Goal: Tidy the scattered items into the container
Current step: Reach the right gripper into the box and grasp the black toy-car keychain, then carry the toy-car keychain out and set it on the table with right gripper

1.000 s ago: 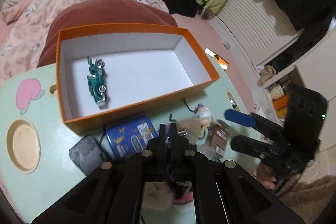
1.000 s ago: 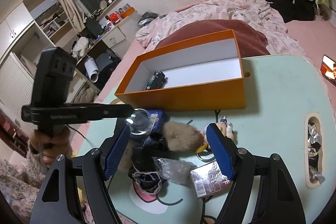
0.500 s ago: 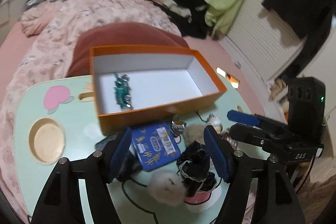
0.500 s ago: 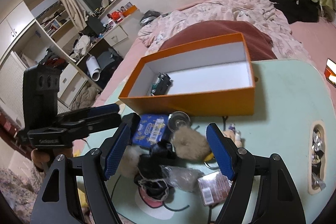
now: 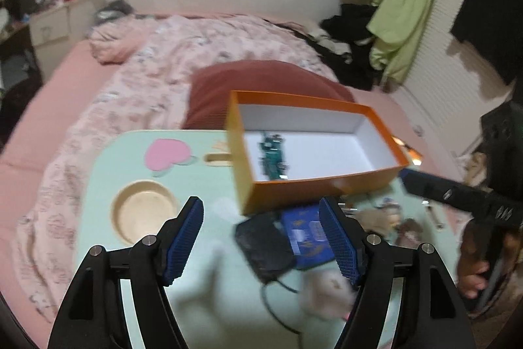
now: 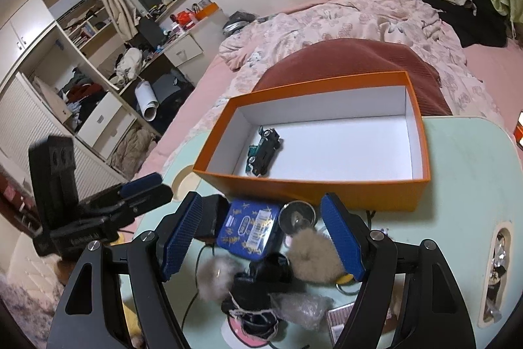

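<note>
Both grippers spread wide, holding nothing: right gripper [image 6: 261, 234] low centre over the blue tin [image 6: 250, 228] and fluffy pompom [image 6: 310, 254]; left gripper [image 5: 261, 237] likewise. Box [image 6: 327, 188] mid-frame, car [image 6: 263, 149] inside. Risk: snagging tangled cords, dragging neighbours off the table [image 6: 464, 179].

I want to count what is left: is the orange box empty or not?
Not empty: one green toy car lies on the white floor of the orange box.

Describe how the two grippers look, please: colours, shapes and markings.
Both the left gripper and the right gripper have black angular frames with silver screws. Their fingers carry flat blue ribbed pads. The left gripper's body bears small white lettering, unreadable.
</note>
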Motion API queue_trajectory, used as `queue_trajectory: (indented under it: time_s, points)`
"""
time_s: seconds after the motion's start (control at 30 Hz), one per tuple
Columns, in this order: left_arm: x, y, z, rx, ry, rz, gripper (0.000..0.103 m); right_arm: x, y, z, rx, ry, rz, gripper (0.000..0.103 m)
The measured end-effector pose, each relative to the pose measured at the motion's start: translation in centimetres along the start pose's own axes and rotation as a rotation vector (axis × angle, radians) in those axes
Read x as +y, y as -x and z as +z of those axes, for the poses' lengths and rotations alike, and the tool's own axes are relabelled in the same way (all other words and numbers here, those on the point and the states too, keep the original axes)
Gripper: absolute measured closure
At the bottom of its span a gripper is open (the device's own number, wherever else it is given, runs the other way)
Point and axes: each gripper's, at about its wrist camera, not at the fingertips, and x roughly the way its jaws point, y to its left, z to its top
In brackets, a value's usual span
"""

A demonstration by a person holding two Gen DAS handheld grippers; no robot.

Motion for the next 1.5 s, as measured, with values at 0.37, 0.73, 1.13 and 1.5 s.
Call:
queue_trajectory:
  time_s: [0.37, 0.73, 1.13, 1.5]
  points:
    - [3.9, 1.3, -2.1, -0.061, 0.092, 0.06, 0.03, 0.0, -5.9, 6.0, 0.184, -0.068, -0.043, 0.028]
    - [7.7, 2.3, -2.5, -0.108, 0.191, 0.081, 0.031, 1.9, -16.1, 6.1, 0.406, -0.041, -0.168, 0.058]
    - [5.4, 1.9, -2.4, -0.078, 0.155, 0.006, 0.03, 1.5, -9.7, 6.0, 0.195, 0.0, -0.1, 0.075]
    - [1.7, 0.7, -3.6, -0.003, 0.093, -0.032, 0.028, 0.2, 0.0, 1.7, 0.1, 0.004, 0.029, 0.075]
